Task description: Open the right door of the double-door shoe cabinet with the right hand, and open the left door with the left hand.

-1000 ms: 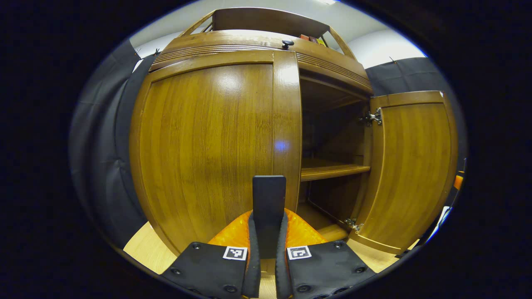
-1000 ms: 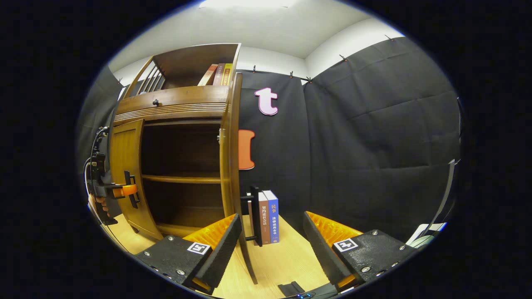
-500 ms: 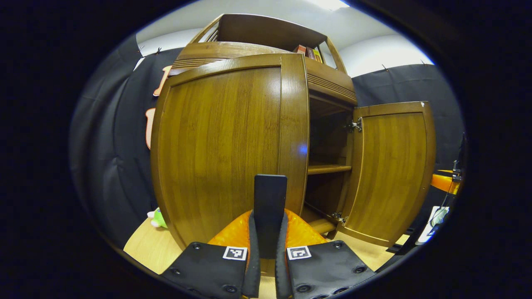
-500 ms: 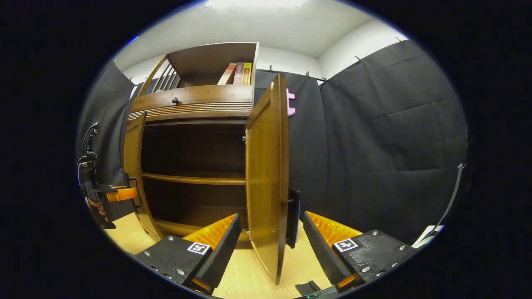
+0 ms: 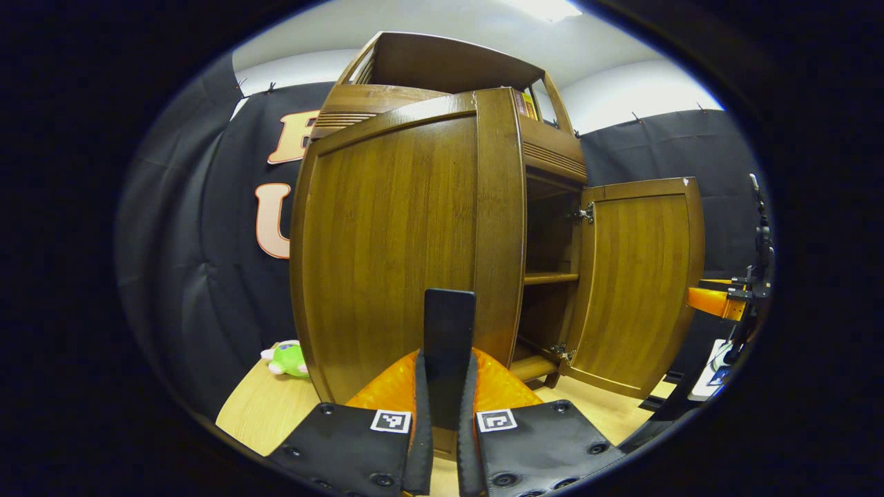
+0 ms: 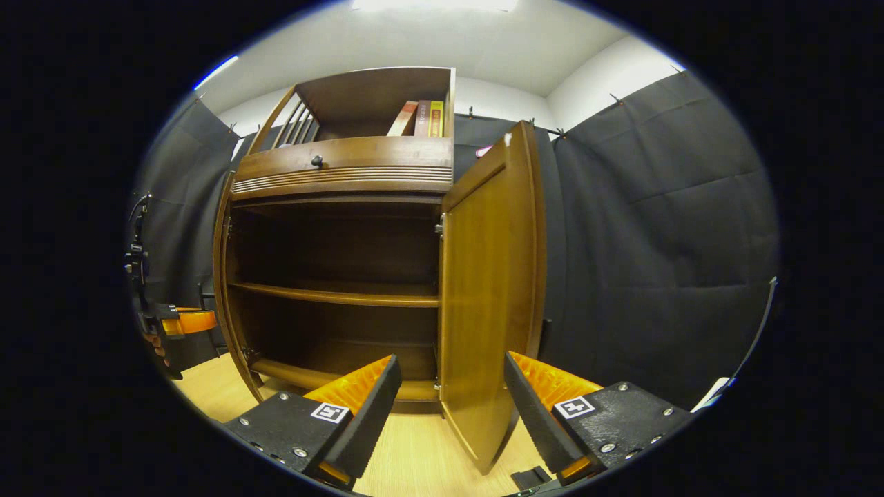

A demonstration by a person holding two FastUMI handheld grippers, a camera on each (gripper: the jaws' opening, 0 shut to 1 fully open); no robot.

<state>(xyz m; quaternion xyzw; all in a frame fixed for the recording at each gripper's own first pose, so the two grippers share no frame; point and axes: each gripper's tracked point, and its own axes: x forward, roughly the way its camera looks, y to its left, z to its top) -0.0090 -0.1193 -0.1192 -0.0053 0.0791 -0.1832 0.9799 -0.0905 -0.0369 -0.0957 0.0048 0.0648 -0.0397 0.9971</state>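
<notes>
Wooden shoe cabinet [image 6: 338, 172]: both doors stood open. Left claw [image 5: 445, 359] clamped the left door's handle [image 5: 449, 345]; right claw [image 6: 449, 400] gaped wide around the right door [image 6: 490, 290].

The left gripper view sits very close to the brown wooden left door [image 5: 407, 241], facing its outer face just ahead of the jaws. The right gripper view looks from farther back into the open brown wooden shoe cabinet [image 6: 338, 276]. Both share the cabinet's shelves and the brown wooden right door [image 6: 494, 290].
</notes>
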